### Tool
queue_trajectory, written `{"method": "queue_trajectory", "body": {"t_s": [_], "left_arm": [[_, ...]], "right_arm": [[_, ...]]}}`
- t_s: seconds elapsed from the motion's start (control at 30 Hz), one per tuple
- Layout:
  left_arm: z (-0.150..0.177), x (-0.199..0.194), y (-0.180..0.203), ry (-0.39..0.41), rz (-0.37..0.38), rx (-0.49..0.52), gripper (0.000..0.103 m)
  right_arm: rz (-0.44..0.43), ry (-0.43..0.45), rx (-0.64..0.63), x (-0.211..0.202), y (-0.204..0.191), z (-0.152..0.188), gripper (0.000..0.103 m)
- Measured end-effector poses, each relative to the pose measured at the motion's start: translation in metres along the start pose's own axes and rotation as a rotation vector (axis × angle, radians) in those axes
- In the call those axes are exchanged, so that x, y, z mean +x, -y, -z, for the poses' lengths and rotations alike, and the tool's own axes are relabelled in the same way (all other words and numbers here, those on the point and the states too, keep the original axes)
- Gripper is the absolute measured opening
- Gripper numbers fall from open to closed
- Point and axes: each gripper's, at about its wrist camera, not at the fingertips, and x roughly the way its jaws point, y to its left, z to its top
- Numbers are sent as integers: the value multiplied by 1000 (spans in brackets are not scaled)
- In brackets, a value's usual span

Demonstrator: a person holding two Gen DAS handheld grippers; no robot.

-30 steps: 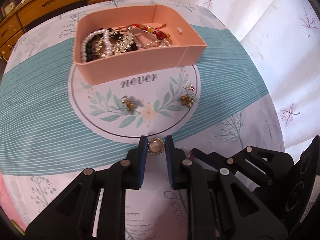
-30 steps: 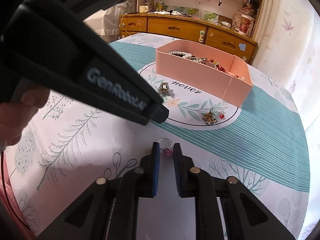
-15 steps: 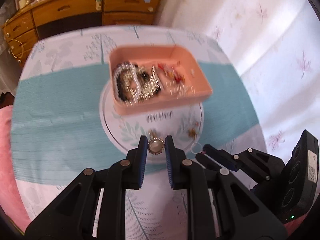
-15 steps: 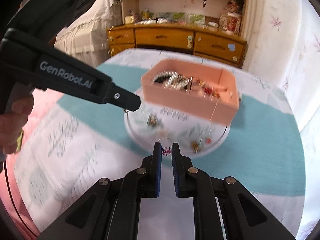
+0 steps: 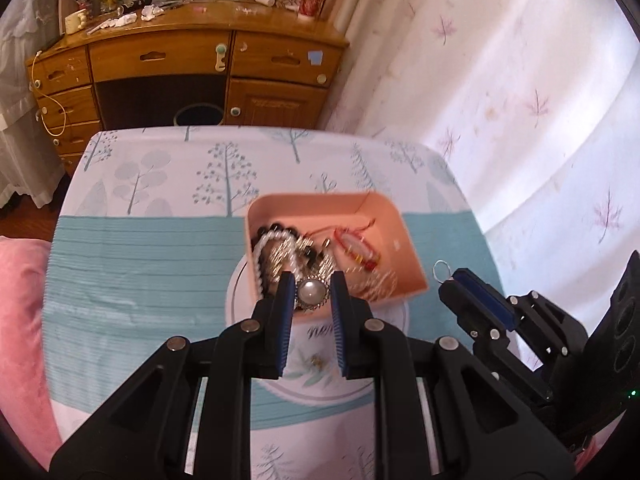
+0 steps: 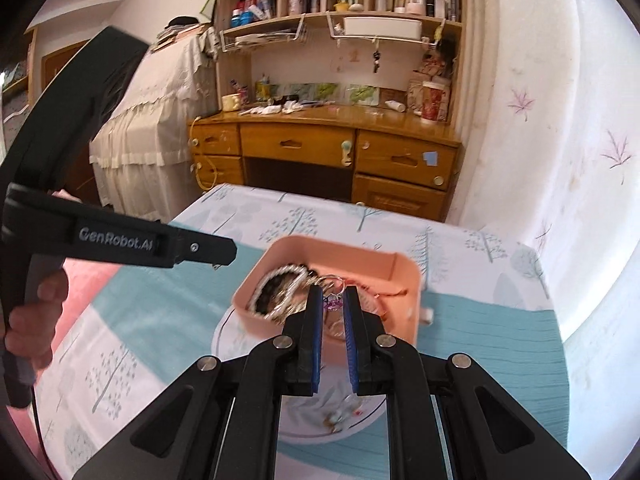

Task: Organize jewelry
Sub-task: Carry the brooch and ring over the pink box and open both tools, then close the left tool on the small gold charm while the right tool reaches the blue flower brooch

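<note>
On my far left a pink cushion (image 5: 20, 320) sits beside the table (image 5: 132, 264), well off to the side of the left claw (image 5: 311, 292). That claw is clenched on a pearl brooch (image 5: 311, 291), the round stone pinched between both blue pads, clear of the cloth. Just beyond the tips, and partly under them from this view, lies the pink box (image 5: 384, 216), with a tangle of pearl and dark bead strands (image 5: 280, 252) on its left half and a red cord bracelet (image 5: 356, 244) to the right of the tips. Below the pads, on the round print of the cloth, a small gold piece (image 5: 318, 359) lies blurred; I cannot tell what it is. Further right the right claw (image 5: 448, 276) comes in from the side, with a thin ring (image 5: 442, 269) poking out past its tip.

From my right camera, the person's hand (image 6: 34, 320) grips the left tool's handle at far left. In the middle, the right claw (image 6: 331, 302) is clamped on that ring (image 6: 334, 282), its loop standing above the pads and a purplish stone between them. The box (image 6: 408, 276) is directly ahead of and under the tips. A wooden desk (image 6: 320, 140) stands behind the table.
</note>
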Motion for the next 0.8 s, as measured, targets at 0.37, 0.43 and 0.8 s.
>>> {"method": "queue_trajectory", "body": {"t_s": [0.37,0.43,0.8], "left_arm": [[-12,32,19,-16,-70,-23,15],[-11,33,15,-20,-109,-21,16],[27,41,-23,-80,-218,-95,38]], "right_arm": [[-43,-146,241,31,62,-16,25],[-56,-174,263,33,68,-11,48],[-98,-274,389,38,95,14,61]]}}
